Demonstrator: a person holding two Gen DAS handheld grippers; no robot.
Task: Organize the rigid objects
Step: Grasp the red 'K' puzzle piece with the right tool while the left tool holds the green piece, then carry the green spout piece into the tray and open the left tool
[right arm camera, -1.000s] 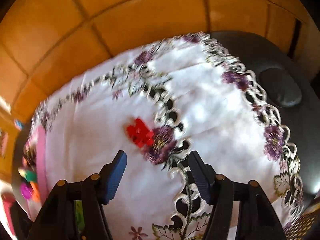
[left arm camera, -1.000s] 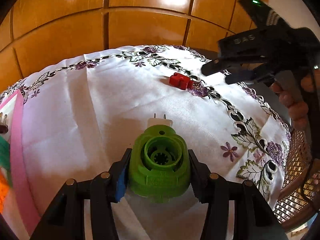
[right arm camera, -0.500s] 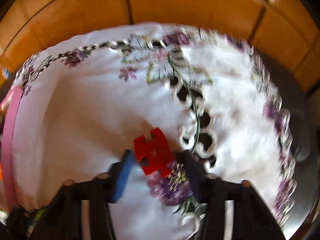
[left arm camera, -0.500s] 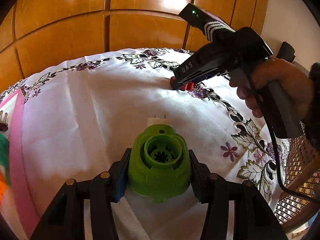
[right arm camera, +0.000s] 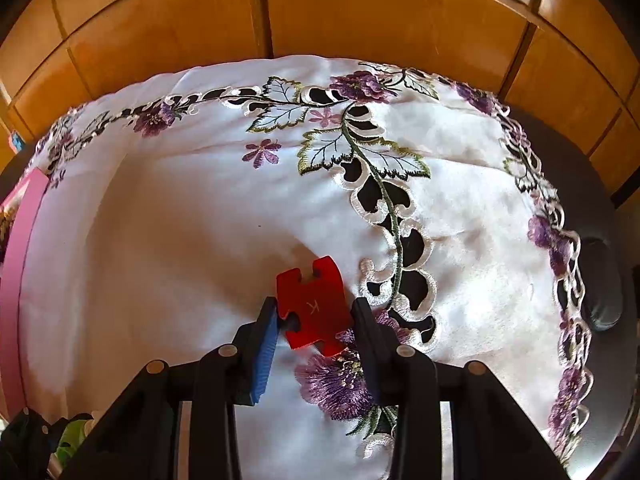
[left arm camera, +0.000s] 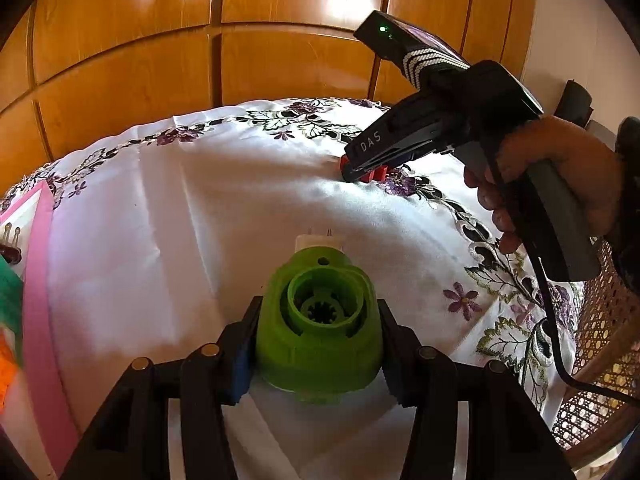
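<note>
My left gripper (left arm camera: 318, 344) is clamped on a green plastic part (left arm camera: 318, 330), both fingers pressed against its sides, part sitting low over the white embroidered tablecloth (left arm camera: 200, 232). Round socket with a toothed centre faces the camera. A small white plug piece (left arm camera: 319, 242) with two thin prongs lies just beyond the green part; touching or not, can't tell.

My right gripper (right arm camera: 314, 320) is down at the cloth, tilted nose-down, fingers on either side of a red puzzle-shaped piece (right arm camera: 312, 306) marked with a K. Blue pad on the left finger (right arm camera: 264, 354) sits against the piece's left edge, the other finger touches its right edge, so the claw reads as closed on it. Piece lies flat on the cloth, just beside a purple embroidered flower (right arm camera: 340, 384).

From the left wrist view, my right hand (left arm camera: 560, 172) wraps the pistol-style handle, knuckles out, gripper body angled down and to the left toward the red piece (left arm camera: 374, 174) at the far right of the table. Green LED lit on its top unit.

Pink tray edge (left arm camera: 38, 300) at far left. Wood panel wall (left arm camera: 280, 40) behind. Cane-weave chair (left arm camera: 600, 344) at right.
</note>
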